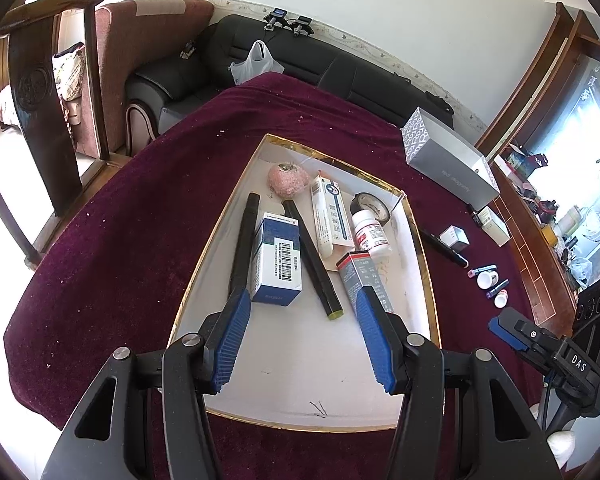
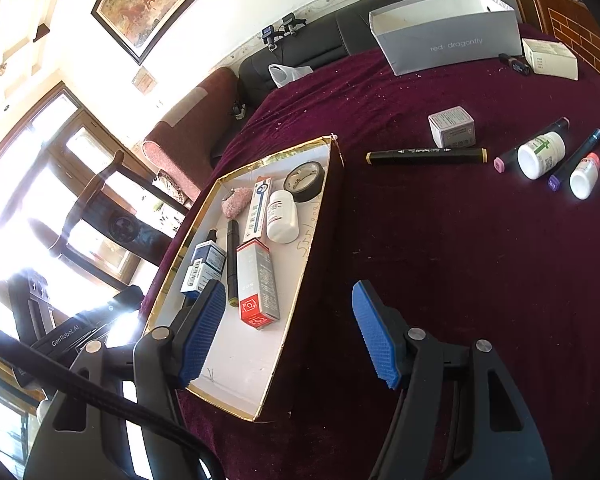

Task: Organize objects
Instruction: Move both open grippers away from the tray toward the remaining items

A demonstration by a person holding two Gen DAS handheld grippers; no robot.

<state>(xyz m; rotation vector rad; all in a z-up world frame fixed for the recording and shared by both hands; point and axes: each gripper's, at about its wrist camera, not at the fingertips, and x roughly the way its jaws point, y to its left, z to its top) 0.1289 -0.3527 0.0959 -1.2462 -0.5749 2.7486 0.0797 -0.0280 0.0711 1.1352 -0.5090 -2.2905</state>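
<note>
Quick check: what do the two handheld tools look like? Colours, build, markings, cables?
Both match: the left tool and the right tool have black plastic linkage arms with silver pivot pins and triangular cutouts, and blue ribbed pads. The right tool's body reads "DAS" in the left wrist view; the left one's reads "GenRobot.AI" in the right wrist view. A black cable runs past.

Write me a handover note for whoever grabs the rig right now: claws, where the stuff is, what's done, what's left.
Left claw: open, empty, above the tray's near end.
Right claw: open, empty, above the tray's right wall.
Done, in the gold-rimmed tray: blue-white box, two black markers, long white box, tape roll, white bottle, grey-red box, pink puff.
Left, on the purple cloth: black marker, small cube box, two white bottles with two pens. Probably the marker next.
</note>
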